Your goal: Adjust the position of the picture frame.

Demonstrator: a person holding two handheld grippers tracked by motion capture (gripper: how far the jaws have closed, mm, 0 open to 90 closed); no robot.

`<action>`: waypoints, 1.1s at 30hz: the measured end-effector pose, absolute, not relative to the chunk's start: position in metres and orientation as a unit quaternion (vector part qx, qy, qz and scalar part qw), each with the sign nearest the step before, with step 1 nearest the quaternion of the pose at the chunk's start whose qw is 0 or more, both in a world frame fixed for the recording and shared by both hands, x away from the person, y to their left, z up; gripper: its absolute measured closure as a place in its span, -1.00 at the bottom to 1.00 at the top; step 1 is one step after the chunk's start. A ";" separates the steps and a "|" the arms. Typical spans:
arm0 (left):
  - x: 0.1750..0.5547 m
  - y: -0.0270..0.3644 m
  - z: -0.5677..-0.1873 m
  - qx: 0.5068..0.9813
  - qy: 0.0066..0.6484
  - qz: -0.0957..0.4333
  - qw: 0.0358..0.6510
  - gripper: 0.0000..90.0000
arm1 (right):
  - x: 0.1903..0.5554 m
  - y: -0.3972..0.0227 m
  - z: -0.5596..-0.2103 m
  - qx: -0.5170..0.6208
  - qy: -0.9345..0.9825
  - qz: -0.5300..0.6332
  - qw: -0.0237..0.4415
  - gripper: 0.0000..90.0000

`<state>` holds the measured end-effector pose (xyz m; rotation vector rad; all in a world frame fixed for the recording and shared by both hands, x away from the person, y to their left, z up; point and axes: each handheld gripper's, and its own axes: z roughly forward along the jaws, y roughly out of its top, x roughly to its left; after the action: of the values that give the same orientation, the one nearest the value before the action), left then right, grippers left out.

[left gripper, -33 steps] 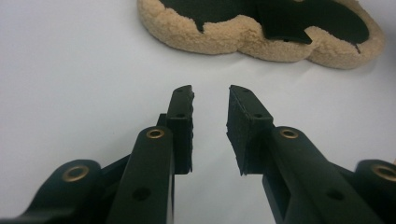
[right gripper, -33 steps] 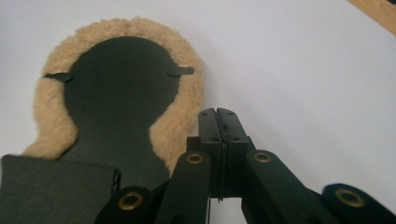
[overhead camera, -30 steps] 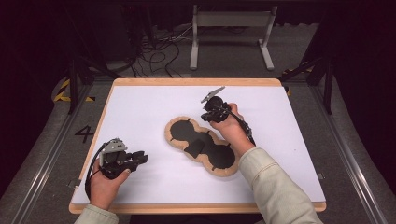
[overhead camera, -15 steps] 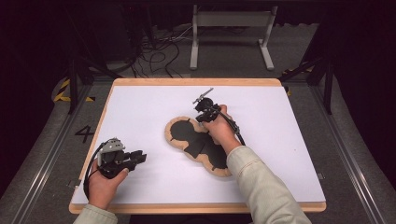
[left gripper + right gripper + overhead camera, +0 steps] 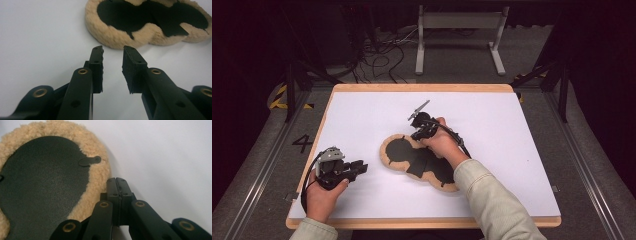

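While my right gripper [image 5: 116,180] sits with jaws pressed together and empty against the fleecy rim of the tan sheepskin pads with black backing [image 5: 419,162], which lie mid-way across the white board [image 5: 522,130], I judge it could shove them sideways rather than catch the rim. My left gripper [image 5: 359,166] rests beside the pads' near-left edge, jaws narrowly parted and empty. Nothing blocks either approach.

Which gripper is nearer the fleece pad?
Right. The right gripper sits shut at the fleece pad's fluffy rim; the left gripper stays apart, off to its side, jaws pointing toward it.
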<state>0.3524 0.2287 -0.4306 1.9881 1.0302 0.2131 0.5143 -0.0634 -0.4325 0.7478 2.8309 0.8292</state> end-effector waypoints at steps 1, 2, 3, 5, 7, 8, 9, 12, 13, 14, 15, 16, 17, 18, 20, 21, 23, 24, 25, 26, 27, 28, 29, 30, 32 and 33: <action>0.353 0.229 -0.431 0.796 0.417 0.079 0.432 0.57 | 0.512 -0.060 -0.433 0.237 0.932 0.272 0.046 1.00; 0.354 0.230 -0.431 0.795 0.417 0.083 0.433 0.57 | 0.508 -0.056 -0.433 0.227 0.934 0.272 0.042 1.00; 0.356 0.231 -0.432 0.796 0.416 0.084 0.433 0.57 | 0.503 -0.051 -0.433 0.219 0.936 0.273 0.038 1.00; 0.357 0.230 -0.432 0.796 0.419 0.076 0.430 0.57 | 0.496 -0.046 -0.434 0.201 0.939 0.277 0.032 1.00; 0.359 0.230 -0.433 0.798 0.417 0.080 0.428 0.57 | 0.490 -0.042 -0.434 0.190 0.941 0.277 0.022 1.00; 0.361 0.229 -0.433 0.798 0.418 0.073 0.428 0.58 | 0.486 -0.039 -0.434 0.184 0.943 0.276 0.016 1.00; 0.361 0.229 -0.433 0.798 0.418 0.073 0.428 0.58 | 0.481 -0.036 -0.434 0.170 0.946 0.277 0.012 1.00; 0.364 0.224 -0.433 0.802 0.412 0.075 0.426 0.58 | 0.474 -0.032 -0.434 0.160 0.949 0.273 0.010 1.00; 0.365 0.223 -0.432 0.804 0.406 0.078 0.427 0.58 | 0.472 -0.031 -0.434 0.158 0.949 0.273 0.015 1.00; 0.366 0.221 -0.431 0.804 0.405 0.078 0.429 0.58 | 0.471 -0.032 -0.434 0.161 0.947 0.276 0.016 1.00; 0.366 0.219 -0.430 0.803 0.405 0.077 0.430 0.57 | 0.471 -0.036 -0.433 0.166 0.944 0.285 0.013 1.00; 0.368 0.219 -0.429 0.804 0.402 0.079 0.431 0.57 | 0.471 -0.040 -0.431 0.173 0.939 0.296 0.023 1.00; 0.368 0.218 -0.429 0.804 0.402 0.075 0.432 0.57 | 0.470 -0.045 -0.428 0.181 0.933 0.308 0.038 1.00; 0.370 0.218 -0.429 0.804 0.401 0.078 0.432 0.56 | 0.468 -0.050 -0.424 0.192 0.928 0.315 0.054 1.00; 0.373 0.216 -0.428 0.805 0.401 0.075 0.431 0.56 | 0.463 -0.063 -0.415 0.214 0.917 0.331 0.067 1.00; 0.373 0.216 -0.428 0.805 0.401 0.075 0.431 0.56 | 0.461 -0.067 -0.412 0.216 0.915 0.335 0.070 1.00; 0.375 0.213 -0.427 0.809 0.395 0.086 0.427 0.54 | 0.457 -0.074 -0.407 0.216 0.912 0.340 0.072 0.99; 0.376 0.211 -0.427 0.813 0.391 0.088 0.422 0.54 | 0.453 -0.079 -0.404 0.215 0.911 0.343 0.074 0.98; 0.377 0.209 -0.426 0.816 0.388 0.091 0.419 0.53 | 0.448 -0.085 -0.399 0.215 0.909 0.348 0.077 0.97; 0.377 0.208 -0.426 0.819 0.385 0.091 0.417 0.51 | 0.442 -0.091 -0.394 0.213 0.908 0.352 0.079 0.96; 0.377 0.206 -0.427 0.820 0.383 0.093 0.416 0.50 | 0.438 -0.095 -0.391 0.215 0.906 0.355 0.079 0.95; 0.378 0.205 -0.427 0.821 0.381 0.094 0.414 0.49 | 0.433 -0.099 -0.388 0.216 0.905 0.358 0.080 0.94; 0.378 0.204 -0.427 0.822 0.379 0.094 0.414 0.47 | 0.429 -0.103 -0.385 0.214 0.904 0.361 0.085 0.94; 0.378 0.203 -0.428 0.822 0.381 0.093 0.413 0.46 | 0.424 -0.107 -0.382 0.211 0.901 0.368 0.088 0.94; 0.378 0.202 -0.427 0.825 0.377 0.087 0.412 0.47 | 0.415 -0.114 -0.378 0.209 0.898 0.376 0.092 0.94; 0.378 0.202 -0.427 0.825 0.377 0.087 0.412 0.49 | 0.415 -0.114 -0.378 0.209 0.898 0.376 0.092 0.94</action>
<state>0.3782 0.2022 -0.4273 2.0753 0.9481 0.2196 0.4147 -0.1142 -0.3784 0.6210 2.6677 1.1157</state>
